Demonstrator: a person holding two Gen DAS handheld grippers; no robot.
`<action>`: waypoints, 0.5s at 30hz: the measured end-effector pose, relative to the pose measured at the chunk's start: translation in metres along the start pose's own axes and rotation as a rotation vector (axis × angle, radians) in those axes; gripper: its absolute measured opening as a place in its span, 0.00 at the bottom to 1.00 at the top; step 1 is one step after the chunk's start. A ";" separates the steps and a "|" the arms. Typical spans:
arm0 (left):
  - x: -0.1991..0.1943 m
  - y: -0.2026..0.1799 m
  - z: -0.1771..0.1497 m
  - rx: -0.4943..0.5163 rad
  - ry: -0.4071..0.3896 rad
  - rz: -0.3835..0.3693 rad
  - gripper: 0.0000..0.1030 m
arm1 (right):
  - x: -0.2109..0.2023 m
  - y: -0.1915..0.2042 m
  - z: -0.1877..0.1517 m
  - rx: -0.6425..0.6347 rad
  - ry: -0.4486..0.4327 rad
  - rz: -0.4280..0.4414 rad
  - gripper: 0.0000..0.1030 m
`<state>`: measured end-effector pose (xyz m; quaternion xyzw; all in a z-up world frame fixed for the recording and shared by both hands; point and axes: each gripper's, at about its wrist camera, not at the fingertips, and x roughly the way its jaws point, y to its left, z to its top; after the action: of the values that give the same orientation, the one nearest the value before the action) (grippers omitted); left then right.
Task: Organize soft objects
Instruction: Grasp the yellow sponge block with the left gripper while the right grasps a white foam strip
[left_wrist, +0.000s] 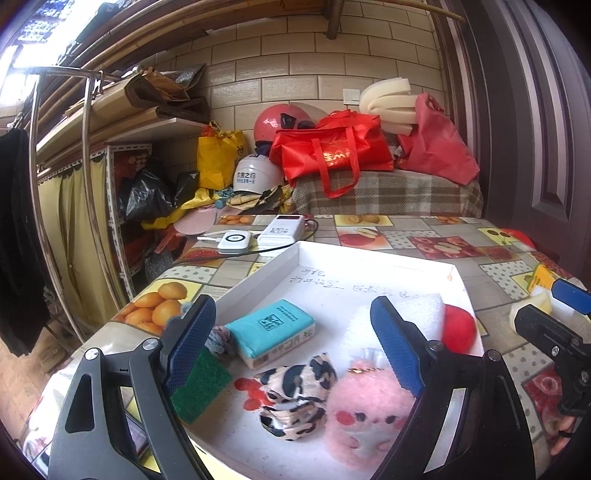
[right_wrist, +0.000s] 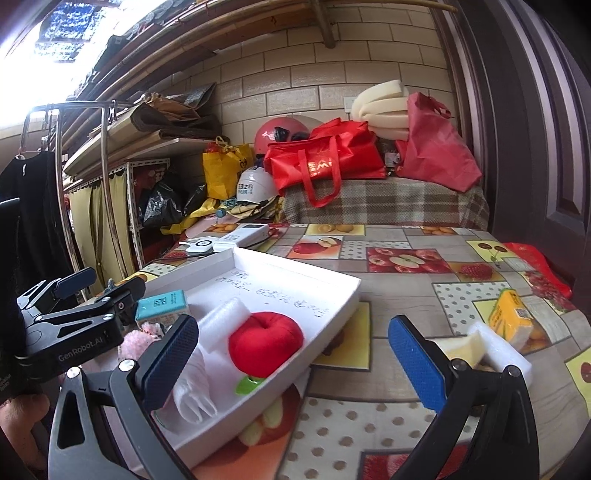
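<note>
Sorting well advanced: the white tray (left_wrist: 369, 258) already holds tissue pack (left_wrist: 273, 330), plush toy (left_wrist: 364, 417) and red cushion (right_wrist: 264, 343); both the left tool (left_wrist: 295, 350) and right tool (right_wrist: 295, 365) gape empty; yellow pack (right_wrist: 511, 319) and foam pieces (right_wrist: 487, 347) remain on the surface (right_wrist: 406, 295).

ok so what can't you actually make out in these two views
- Handwriting on the white tray's floor: too small and faint in both views.
- White foam piece: left wrist view, the left gripper's open finger hides part.
- Green scouring pad: same view, the other finger covers its top.
- Yellow tissue pack and foam pieces: right wrist view, the right gripper's open finger hides their near ends.
</note>
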<state>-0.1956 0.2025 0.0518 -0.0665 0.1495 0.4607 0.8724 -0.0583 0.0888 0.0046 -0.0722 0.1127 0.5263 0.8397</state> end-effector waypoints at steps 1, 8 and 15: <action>-0.002 -0.003 -0.001 0.006 -0.001 -0.010 0.84 | -0.002 -0.005 -0.001 0.004 0.006 -0.007 1.00; -0.015 -0.035 -0.005 0.079 -0.008 -0.094 0.84 | -0.021 -0.052 -0.006 0.006 0.041 -0.110 1.00; -0.028 -0.075 -0.009 0.168 -0.005 -0.191 0.84 | -0.049 -0.136 -0.015 0.117 0.089 -0.261 1.00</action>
<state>-0.1508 0.1355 0.0510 -0.0062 0.1785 0.3616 0.9151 0.0424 -0.0163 0.0037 -0.0604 0.1701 0.4013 0.8980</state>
